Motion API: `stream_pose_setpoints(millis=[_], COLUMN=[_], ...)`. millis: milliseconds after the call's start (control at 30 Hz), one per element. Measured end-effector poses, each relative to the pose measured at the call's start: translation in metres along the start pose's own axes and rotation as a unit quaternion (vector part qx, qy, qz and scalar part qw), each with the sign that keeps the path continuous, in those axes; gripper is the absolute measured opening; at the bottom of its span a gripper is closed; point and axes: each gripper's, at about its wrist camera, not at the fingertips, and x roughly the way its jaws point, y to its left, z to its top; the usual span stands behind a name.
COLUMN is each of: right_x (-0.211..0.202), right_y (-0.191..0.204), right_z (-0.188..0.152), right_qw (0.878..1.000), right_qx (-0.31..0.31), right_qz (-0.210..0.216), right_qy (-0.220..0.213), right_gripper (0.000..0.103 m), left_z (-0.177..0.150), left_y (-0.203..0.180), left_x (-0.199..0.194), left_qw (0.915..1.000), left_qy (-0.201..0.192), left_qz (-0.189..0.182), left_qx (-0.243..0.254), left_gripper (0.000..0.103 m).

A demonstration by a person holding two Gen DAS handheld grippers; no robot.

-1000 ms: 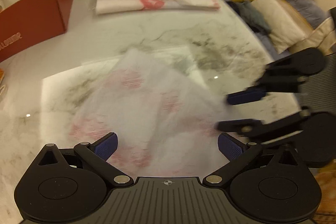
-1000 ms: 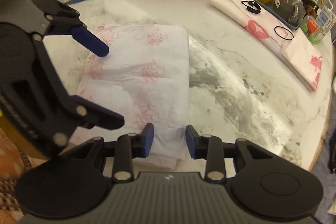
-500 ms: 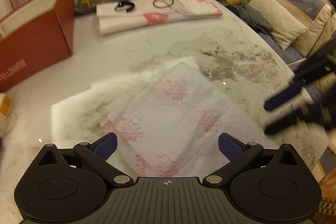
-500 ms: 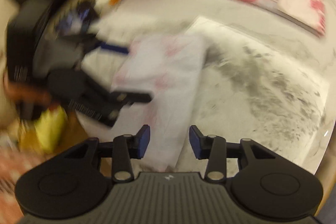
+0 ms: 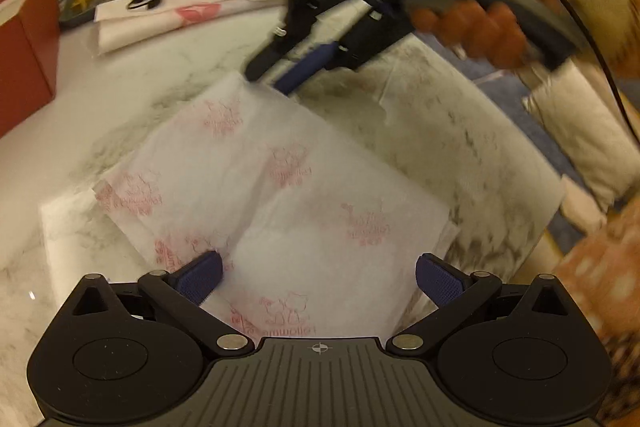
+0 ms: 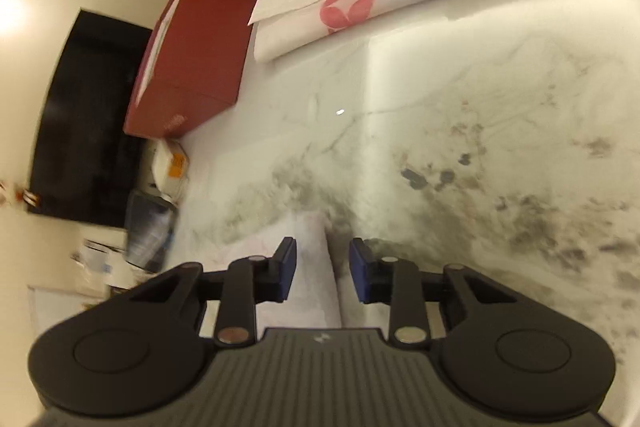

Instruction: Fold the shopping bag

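Overhanging bag (image 5: 280, 179) corner, hand-held gripper (image 6: 322, 265)

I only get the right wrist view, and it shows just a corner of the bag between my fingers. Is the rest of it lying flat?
Observer: Yes. From the left wrist view, the bag lies flat on the table, with a fold line across its middle.
Operator: Where is the left gripper?
Observer: The left gripper hangs over the bag's near edge, jaws wide apart, holding nothing.
Operator: And which corner am I at?
Observer: The far one. The right gripper has its tips at the bag's far corner, opposite the left gripper.
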Motion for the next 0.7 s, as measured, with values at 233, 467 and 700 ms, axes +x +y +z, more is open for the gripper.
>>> stream_pose_setpoints(millis=[233,467,700], right_x=[0.027,-0.011,-0.035], right_y=[-0.016,0.02,0.105], right_z=[0.014,0.003,-0.064], right_qw=[0.995,0.996,0.913], right_qx=[0.027,-0.08,-0.394], right_qz=[0.08,0.043,-0.05], right_qy=[0.044,-0.013,-0.096], right_gripper=[0.024,0.002,0.002], left_z=[-0.004,0.002,0.013], left_y=[0.006,0.035,0.072], left_x=[-0.001,-0.019,-0.044], left_qw=[0.9999,0.9912,0.9626], left_qy=[-0.016,-0.063,-0.15], left_qz=[-0.006,-0.033,-0.043], left_qx=[0.002,-0.112,-0.221], left_gripper=[0.103,0.103,0.103])
